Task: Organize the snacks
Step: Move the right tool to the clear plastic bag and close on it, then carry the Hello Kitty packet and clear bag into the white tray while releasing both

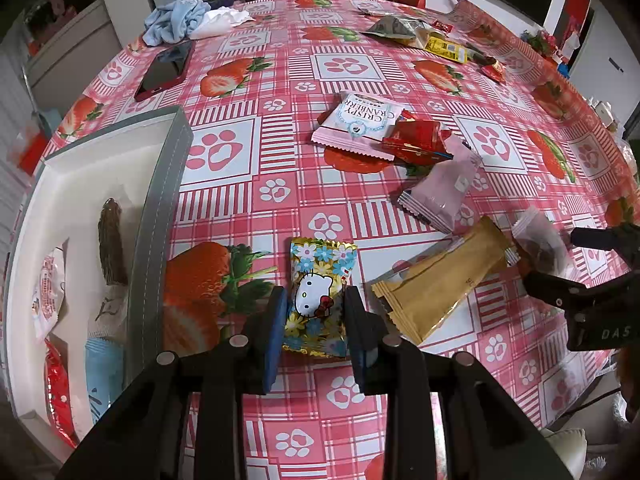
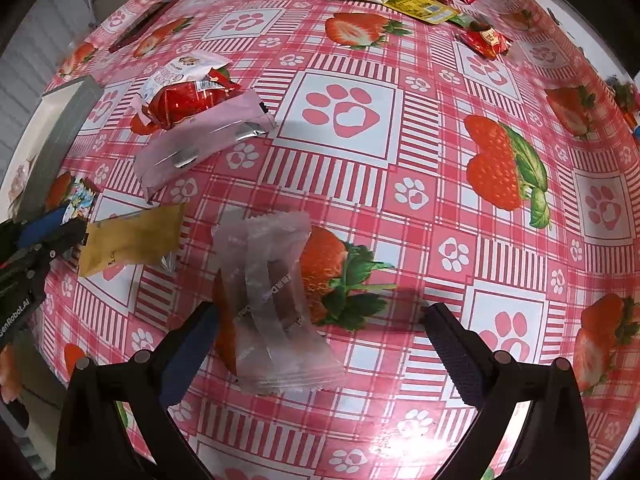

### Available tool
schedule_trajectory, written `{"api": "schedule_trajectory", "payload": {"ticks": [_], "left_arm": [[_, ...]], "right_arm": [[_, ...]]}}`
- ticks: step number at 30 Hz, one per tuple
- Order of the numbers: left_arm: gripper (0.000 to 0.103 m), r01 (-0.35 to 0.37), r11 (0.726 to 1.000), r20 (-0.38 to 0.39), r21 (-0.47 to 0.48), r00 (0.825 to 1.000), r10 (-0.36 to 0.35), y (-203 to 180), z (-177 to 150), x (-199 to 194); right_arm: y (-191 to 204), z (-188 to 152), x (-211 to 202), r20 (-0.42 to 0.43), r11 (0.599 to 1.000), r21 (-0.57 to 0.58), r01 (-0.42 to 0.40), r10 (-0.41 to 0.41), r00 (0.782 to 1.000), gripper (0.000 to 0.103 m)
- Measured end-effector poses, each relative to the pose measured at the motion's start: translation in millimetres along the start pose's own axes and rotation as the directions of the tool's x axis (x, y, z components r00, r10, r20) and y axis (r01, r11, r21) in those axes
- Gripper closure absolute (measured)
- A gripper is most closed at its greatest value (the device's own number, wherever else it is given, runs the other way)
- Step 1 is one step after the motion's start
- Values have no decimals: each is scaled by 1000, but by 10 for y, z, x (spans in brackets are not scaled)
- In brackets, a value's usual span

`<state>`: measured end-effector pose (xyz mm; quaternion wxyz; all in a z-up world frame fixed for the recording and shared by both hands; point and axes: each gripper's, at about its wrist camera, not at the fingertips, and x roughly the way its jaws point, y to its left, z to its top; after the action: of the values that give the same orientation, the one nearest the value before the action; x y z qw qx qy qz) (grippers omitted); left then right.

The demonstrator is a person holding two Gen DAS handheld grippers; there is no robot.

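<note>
Pinching the foil candy pack (image 1: 318, 296) at its sides on the bench (image 1: 400, 76), the left hand-held gripper (image 1: 316, 322) holds something light, crinkly, probably slippery. Right hand-held gripper (image 2: 320, 344), spread, straddles a soft clear packet (image 2: 268, 300).

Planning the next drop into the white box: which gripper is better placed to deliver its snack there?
Left. The left gripper already has its fingers on both sides of the Hello Kitty packet, and the white box sits just to its left. The right gripper is wide open by a translucent packet.
</note>
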<state>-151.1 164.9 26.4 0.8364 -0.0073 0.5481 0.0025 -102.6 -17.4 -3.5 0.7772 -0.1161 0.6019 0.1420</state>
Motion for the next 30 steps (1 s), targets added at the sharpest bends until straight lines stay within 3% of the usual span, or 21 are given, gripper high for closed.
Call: {"api": "schedule_trajectory", "payload": {"ticks": [7,10,11,12,15,17,19,30], "left_arm": [[72,0,1000,0,0,1000,0,-1,-1,4],[72,1,1000,-4,1,1000,-1,-4,-4,8],[72,3,1000,-5,0,1000,-3,0,1,5],[72,6,1000,-7,-2,1000,-6,5,4,2],[72,40,999,-7,-25,999,-40,54,0,-17],[73,59,997,1,-43,998,-59,112,-4,-51],[73,56,997,11,-46,998,-56,138,-6,-90],[73,58,997,85,-59,995,-53,282,0,-437]], "right_arm": [[19,-76,-40,22,1000,-5,6,-6,1000,4],[112,-124,-147,54,999,-32,0,2,999,34],[129,-126,-187,61,999,-40,-4,7,998,58],[152,-119,-223,66,999,-45,-9,12,998,73],[165,-134,-257,71,999,-42,-16,19,997,73],[101,-170,-294,78,997,-8,-78,78,994,73],[57,-185,-329,97,992,20,-124,122,988,73],[272,-119,-690,177,981,-3,-192,189,966,73]]}}
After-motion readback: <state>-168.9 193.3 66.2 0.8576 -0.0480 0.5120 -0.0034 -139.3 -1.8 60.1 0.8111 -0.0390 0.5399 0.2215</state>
